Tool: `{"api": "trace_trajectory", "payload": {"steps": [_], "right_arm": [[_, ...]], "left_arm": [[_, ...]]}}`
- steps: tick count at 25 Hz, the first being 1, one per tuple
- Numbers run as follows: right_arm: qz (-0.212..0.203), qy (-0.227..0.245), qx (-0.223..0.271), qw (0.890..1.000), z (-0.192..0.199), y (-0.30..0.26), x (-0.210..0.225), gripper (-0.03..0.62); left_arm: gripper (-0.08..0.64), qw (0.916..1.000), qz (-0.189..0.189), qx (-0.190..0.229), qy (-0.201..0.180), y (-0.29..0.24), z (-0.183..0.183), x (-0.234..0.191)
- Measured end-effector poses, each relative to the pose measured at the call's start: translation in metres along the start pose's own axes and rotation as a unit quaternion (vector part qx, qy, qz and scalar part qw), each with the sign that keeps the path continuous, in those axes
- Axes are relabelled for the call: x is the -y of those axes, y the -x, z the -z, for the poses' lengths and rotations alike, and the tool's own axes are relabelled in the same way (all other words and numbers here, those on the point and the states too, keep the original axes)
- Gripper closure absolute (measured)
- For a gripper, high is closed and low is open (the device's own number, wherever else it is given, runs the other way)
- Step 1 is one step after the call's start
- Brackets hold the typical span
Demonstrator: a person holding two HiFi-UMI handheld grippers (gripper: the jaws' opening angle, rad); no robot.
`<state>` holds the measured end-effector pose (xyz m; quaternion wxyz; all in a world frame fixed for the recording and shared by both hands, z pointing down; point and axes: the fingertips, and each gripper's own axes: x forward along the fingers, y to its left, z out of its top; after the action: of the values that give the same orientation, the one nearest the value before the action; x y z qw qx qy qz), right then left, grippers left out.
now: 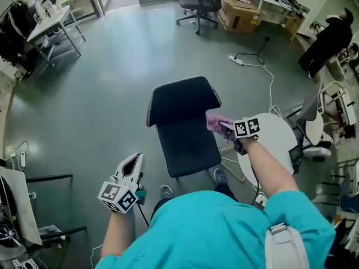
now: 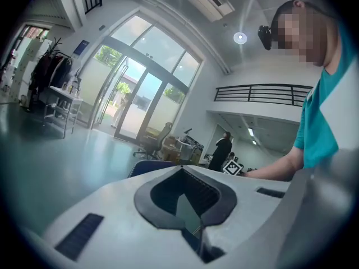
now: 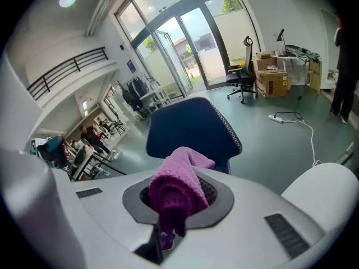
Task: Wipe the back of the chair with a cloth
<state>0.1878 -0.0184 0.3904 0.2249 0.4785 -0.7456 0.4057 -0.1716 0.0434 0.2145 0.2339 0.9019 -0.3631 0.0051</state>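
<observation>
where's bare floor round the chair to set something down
The widest bare floor lies left of and beyond the chair, up to the desk at far left. The right side is crowded: the white round table stands close by, and the power strip lies beyond it.

Open floor (image 1: 112, 66) beyond chair (image 1: 182, 101), white round table (image 1: 279, 138) close at right
</observation>
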Motion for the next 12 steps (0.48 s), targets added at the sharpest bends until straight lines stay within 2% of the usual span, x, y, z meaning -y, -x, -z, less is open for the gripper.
{"api": "trace_trajectory", "payload": {"steps": [5, 9, 12], "right_arm": [[-0.057, 0.029, 0.033, 0.997, -0.018, 0.049, -0.074, 0.537], [-0.094, 0.036, 0.06, 0.993, -0.008, 0.087, -0.095, 0.537], [-0.129, 0.055, 0.08, 0.987, -0.006, 0.128, -0.102, 0.537]], "left_arm": [[0.555, 0.9997, 0.006, 0.008, -0.022, 0.044, -0.05, 0.001], [0.556, 0.9996, 0.005, -0.011, -0.025, 0.052, -0.053, 0.016], [0.556, 0.9991, -0.003, -0.008, -0.042, 0.046, -0.062, 0.048]]}}
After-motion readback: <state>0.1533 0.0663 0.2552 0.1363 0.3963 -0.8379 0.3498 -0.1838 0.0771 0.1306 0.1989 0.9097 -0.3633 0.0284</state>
